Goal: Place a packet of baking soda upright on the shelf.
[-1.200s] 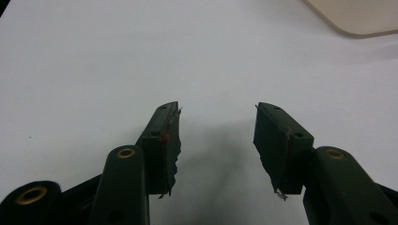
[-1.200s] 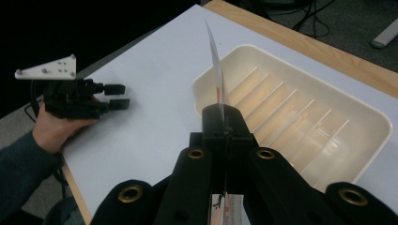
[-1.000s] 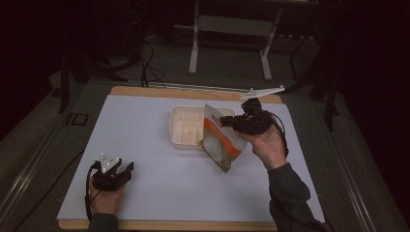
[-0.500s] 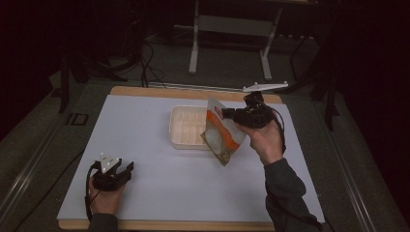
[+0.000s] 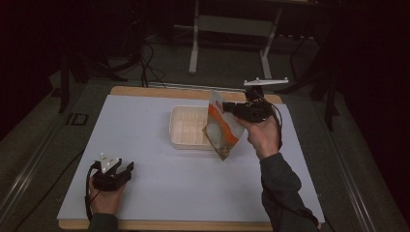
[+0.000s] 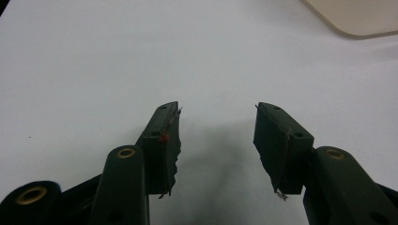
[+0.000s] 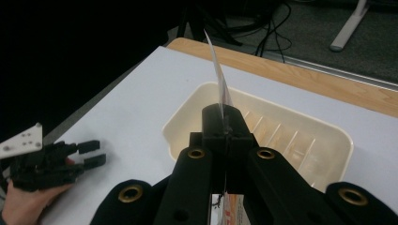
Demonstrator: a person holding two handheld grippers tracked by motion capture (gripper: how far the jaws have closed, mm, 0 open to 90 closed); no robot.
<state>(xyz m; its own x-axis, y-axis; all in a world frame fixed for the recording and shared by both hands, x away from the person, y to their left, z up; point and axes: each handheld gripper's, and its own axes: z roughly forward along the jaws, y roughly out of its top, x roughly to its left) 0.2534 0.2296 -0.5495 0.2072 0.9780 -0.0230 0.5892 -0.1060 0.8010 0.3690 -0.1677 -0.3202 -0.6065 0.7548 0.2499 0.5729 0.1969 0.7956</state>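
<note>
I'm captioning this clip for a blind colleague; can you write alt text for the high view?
The right gripper, shut on the top edge of an orange and white bag, holds it hanging over the near right corner of a cream tray on a white table. The left gripper rests open at the table's near left, holding nothing.
</note>
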